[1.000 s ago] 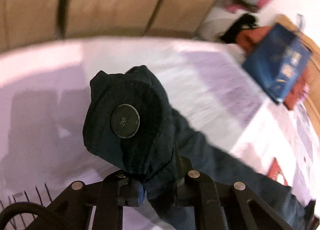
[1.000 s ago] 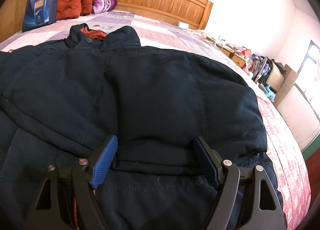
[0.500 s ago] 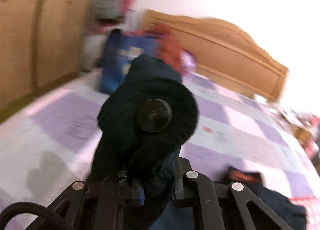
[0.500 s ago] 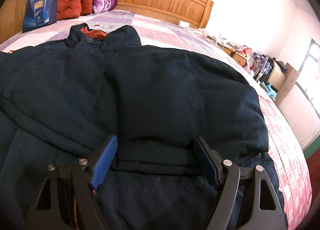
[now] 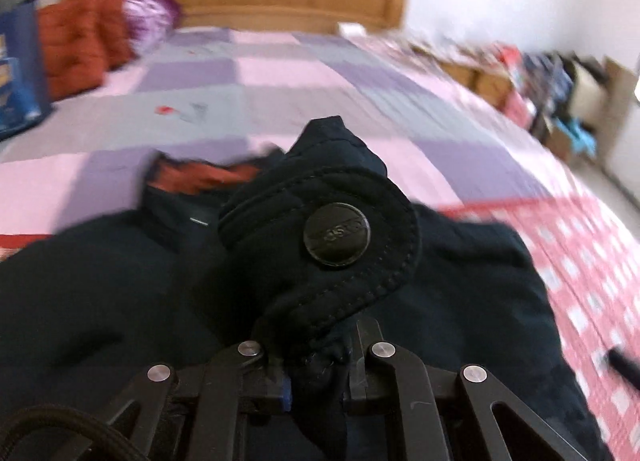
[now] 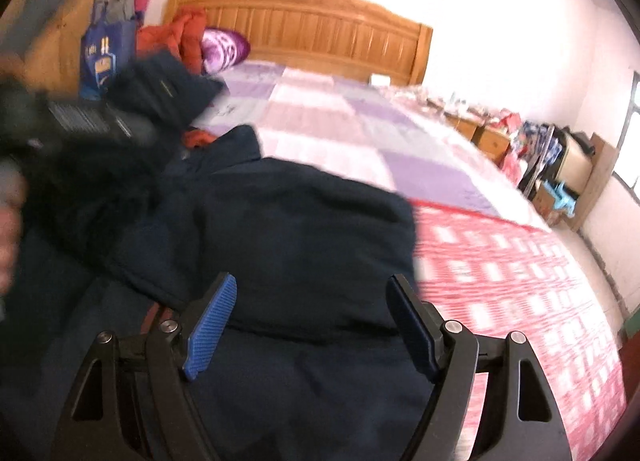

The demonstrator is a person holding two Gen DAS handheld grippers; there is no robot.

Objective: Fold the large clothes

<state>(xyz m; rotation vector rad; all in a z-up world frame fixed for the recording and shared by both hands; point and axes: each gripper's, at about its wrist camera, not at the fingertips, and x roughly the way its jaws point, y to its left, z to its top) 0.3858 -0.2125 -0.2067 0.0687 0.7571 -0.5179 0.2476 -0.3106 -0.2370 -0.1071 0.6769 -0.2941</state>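
Across the bed (image 6: 344,121), toward its foot end, lies the dark jacket (image 6: 304,229). The left tool (image 5: 316,373) is clamped on its buttoned sleeve cuff (image 5: 340,237); the right tool (image 6: 312,321) hovers above it, jaws wide apart, gripping nothing.

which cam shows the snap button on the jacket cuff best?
Left wrist. The round dark metal snap button sits centred and sharp on the navy jacket cuff pinched by the left gripper. The right wrist view shows only blurred cuff fabric, no button.
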